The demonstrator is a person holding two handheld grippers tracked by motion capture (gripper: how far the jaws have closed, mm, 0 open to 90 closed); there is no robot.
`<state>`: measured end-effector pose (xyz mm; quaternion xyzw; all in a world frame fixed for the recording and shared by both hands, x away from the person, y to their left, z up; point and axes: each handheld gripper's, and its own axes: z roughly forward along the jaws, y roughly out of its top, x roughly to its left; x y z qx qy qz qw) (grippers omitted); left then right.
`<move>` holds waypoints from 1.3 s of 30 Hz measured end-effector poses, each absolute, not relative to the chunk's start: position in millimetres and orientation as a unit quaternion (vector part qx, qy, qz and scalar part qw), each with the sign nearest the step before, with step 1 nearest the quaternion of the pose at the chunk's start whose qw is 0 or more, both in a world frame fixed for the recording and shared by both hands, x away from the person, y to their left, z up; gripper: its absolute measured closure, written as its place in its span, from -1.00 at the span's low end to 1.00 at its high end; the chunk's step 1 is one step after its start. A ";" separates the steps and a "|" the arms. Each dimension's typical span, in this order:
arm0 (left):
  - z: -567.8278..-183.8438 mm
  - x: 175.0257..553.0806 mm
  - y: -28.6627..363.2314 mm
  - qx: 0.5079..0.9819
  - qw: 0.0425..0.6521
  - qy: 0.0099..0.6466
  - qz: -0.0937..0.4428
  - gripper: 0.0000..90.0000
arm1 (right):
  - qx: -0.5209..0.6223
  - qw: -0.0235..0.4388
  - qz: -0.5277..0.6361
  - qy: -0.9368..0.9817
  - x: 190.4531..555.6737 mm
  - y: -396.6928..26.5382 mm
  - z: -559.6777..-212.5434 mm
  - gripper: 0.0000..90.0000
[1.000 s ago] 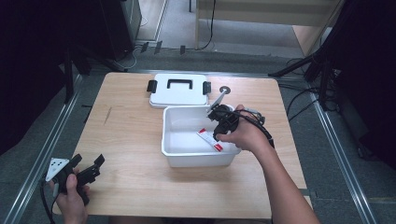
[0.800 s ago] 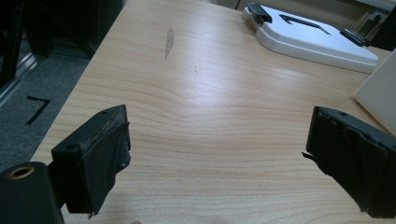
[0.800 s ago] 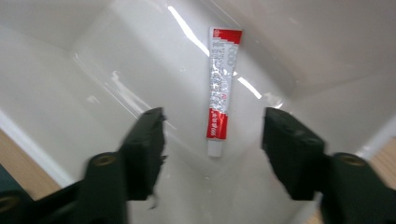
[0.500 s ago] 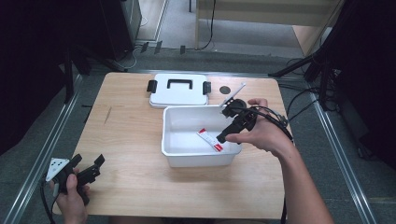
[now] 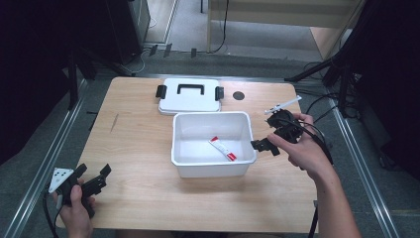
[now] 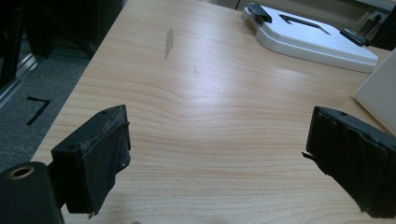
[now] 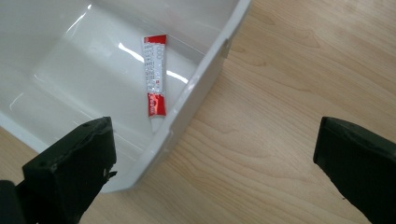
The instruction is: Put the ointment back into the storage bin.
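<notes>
Lying in white bin [image 7: 205, 70], red-white tube [image 7: 155, 74], right gripper [image 7: 215, 154] jaws apart, nearby

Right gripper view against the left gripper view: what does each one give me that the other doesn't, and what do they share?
The right gripper view alone looks into the white bin, where a red and white tube lies flat on the floor near one wall, apart from the right gripper, whose jaws stand wide with nothing between them.

The left gripper view alone has the white lid with black latches, lying flat at the far side, and the left gripper, also wide open.

Both share the wooden table and part of the bin's outer wall.
</notes>
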<state>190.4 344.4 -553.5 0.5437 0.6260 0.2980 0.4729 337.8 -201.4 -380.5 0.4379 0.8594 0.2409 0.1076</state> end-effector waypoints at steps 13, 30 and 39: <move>-553.4 190.8 343.6 0.546 0.469 0.626 0.300 -0.84 | 0.468 0.135 0.311 0.816 312.0 -250.4 -418.7 -1.00; -553.3 190.7 342.9 0.548 0.468 0.625 0.302 -0.84 | 0.520 0.196 0.361 0.750 271.5 -298.2 -495.5 -1.00; -553.3 190.2 343.3 0.545 0.469 0.625 0.303 -0.84 | 0.559 0.219 0.387 0.700 252.1 -336.0 -522.7 -0.92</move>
